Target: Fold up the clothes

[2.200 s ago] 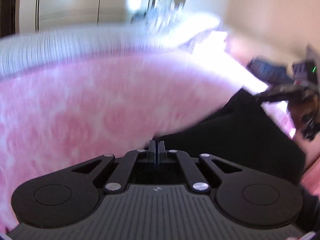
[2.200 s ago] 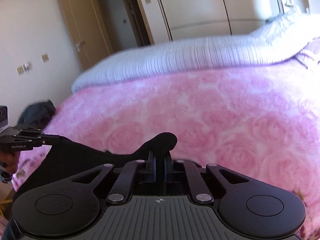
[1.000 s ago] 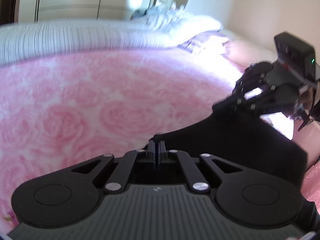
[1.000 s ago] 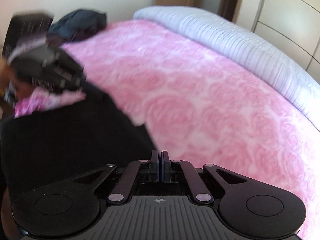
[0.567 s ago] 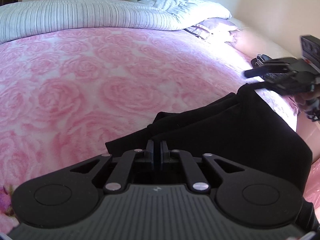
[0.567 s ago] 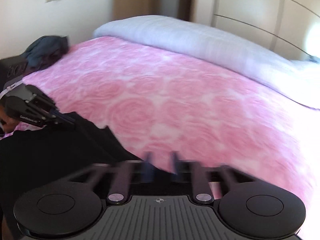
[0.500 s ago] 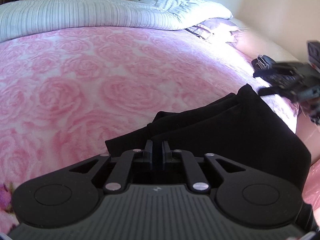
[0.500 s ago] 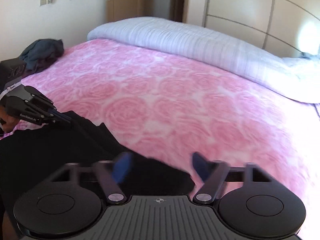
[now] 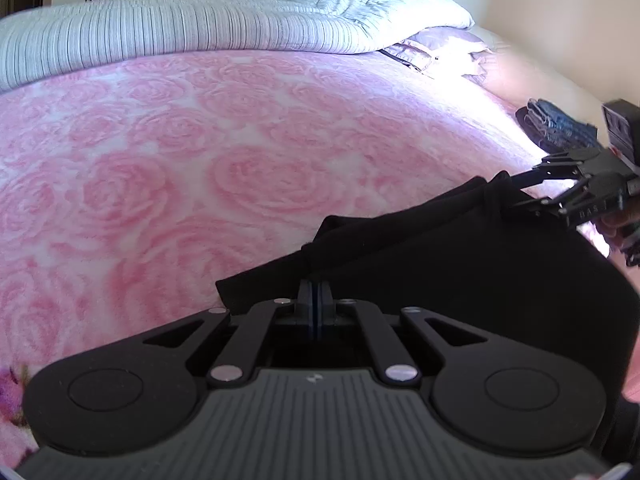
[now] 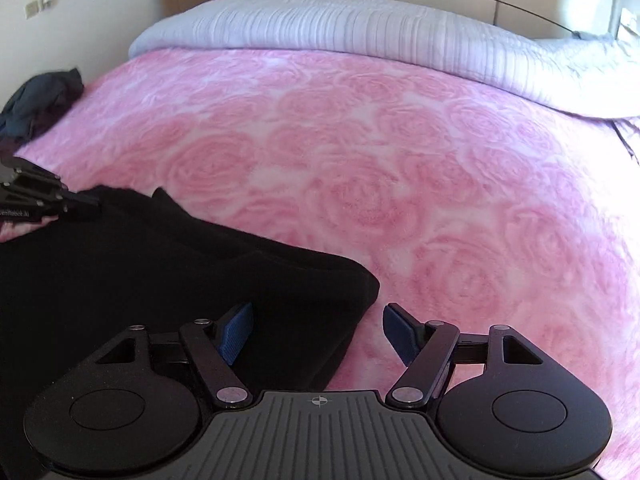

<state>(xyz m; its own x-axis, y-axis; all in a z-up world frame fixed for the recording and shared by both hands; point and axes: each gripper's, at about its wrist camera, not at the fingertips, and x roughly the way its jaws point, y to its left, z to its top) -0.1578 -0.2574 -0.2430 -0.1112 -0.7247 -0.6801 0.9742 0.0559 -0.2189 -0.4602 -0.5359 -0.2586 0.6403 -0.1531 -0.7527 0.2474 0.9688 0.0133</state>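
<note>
A black garment (image 9: 460,272) (image 10: 140,280) lies folded on the pink rose blanket (image 9: 240,160) at the bed's near edge. My left gripper (image 9: 317,292) is shut, its tips pinching the garment's near corner; the right wrist view shows the left gripper (image 10: 94,201) at the far left, on that corner. My right gripper (image 10: 318,314) has its blue pads (image 10: 238,330) wide apart and the jaws are closing. The garment's other corner lies between them, and the pads do not press on it. In the left wrist view the right gripper (image 9: 516,192) straddles that corner.
A pale striped quilt (image 9: 200,28) (image 10: 360,28) is bunched along the bed's far side. A dark blue heap of clothes (image 10: 40,100) sits at one end of the bed and folded jeans (image 9: 556,128) at the other. Wardrobe doors stand beyond the bed.
My right gripper opened, let go of the garment's corner, rolled and shifted sideways and lower. The garment settled flat on the blanket. My left gripper hardly moved; its jaws parted slightly and shut again.
</note>
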